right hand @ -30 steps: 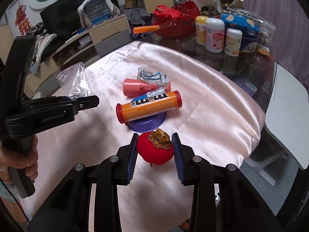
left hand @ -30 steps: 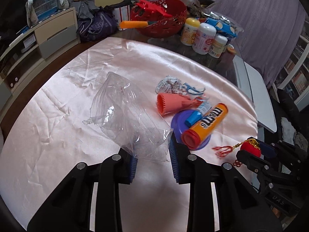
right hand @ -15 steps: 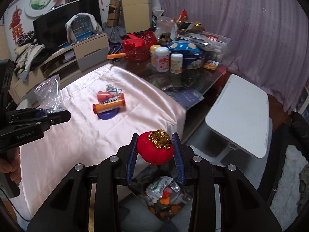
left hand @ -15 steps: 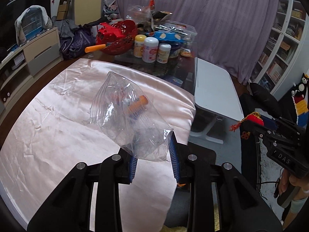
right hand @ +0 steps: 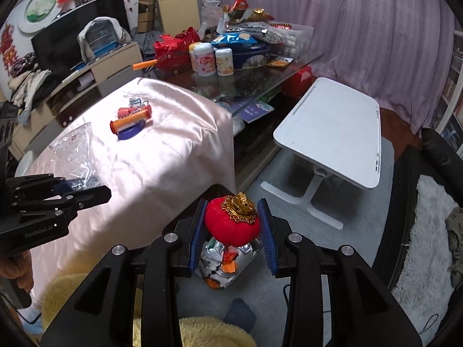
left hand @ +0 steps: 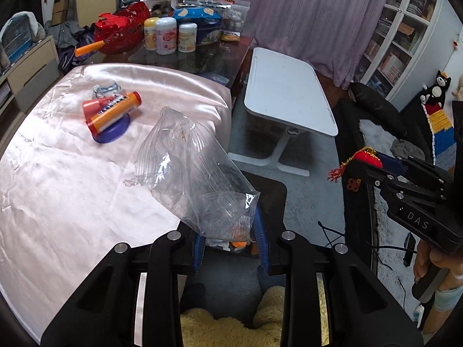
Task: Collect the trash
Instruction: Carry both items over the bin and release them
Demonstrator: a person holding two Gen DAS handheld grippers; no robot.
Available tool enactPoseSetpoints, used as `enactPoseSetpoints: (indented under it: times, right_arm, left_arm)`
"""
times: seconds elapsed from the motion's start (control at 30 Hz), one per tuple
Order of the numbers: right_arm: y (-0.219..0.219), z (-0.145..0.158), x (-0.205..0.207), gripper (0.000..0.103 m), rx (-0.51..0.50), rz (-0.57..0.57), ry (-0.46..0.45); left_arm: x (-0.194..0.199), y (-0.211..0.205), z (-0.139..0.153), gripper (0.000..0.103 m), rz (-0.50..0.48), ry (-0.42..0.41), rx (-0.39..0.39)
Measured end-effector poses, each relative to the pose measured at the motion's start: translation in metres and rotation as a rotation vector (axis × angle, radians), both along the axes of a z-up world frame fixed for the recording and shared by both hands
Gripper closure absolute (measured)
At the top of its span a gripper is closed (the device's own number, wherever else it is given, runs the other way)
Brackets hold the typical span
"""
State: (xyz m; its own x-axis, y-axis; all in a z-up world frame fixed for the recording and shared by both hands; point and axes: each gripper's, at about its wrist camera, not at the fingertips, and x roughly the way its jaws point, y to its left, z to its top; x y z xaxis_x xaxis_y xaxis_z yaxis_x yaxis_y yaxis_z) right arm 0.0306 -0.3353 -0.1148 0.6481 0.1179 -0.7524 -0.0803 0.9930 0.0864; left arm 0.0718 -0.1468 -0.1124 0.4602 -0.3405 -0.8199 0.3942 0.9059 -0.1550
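My left gripper is shut on a crumpled clear plastic bag, held past the front edge of the pink-covered table. My right gripper is shut on a red lantern ornament with a gold cap; from the left wrist view the ornament shows a red tassel. Below both grippers stands a black bin with a clear liner holding wrappers. On the table remain an orange candy tube, a purple lid, a pink cone and a crumpled wrapper.
A white side table stands right of the bin. A glass table behind carries bottles, a red basket and snack bags. A black chair with a white fur rug is at right. Yellow fluffy fabric lies below the grippers.
Both grippers have swung away from over the table to above the bin at its edge, carrying the bag and the lantern ornament. The items on the table have stayed put.
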Motion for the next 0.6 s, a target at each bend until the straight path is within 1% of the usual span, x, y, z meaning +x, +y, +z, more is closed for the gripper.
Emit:
enactPoseSetpoints:
  times: [0.3, 0.47, 0.6]
  right_arm:
    - [-0.018, -0.044, 0.015, 0.067, 0.062, -0.022, 0.085]
    - [-0.012, -0.061, 0.030, 0.067, 0.094, -0.005, 0.127]
    - [-0.008, -0.073, 0.043, 0.067, 0.105, 0.003, 0.154]
  left_arm:
    - [0.016, -0.031, -0.054, 0.075, -0.035, 0.137, -0.004]
    - [0.028, -0.040, -0.076, 0.075, -0.055, 0.209, 0.000]
    - [0.037, -0.047, -0.085, 0.075, -0.061, 0.242, 0.013]
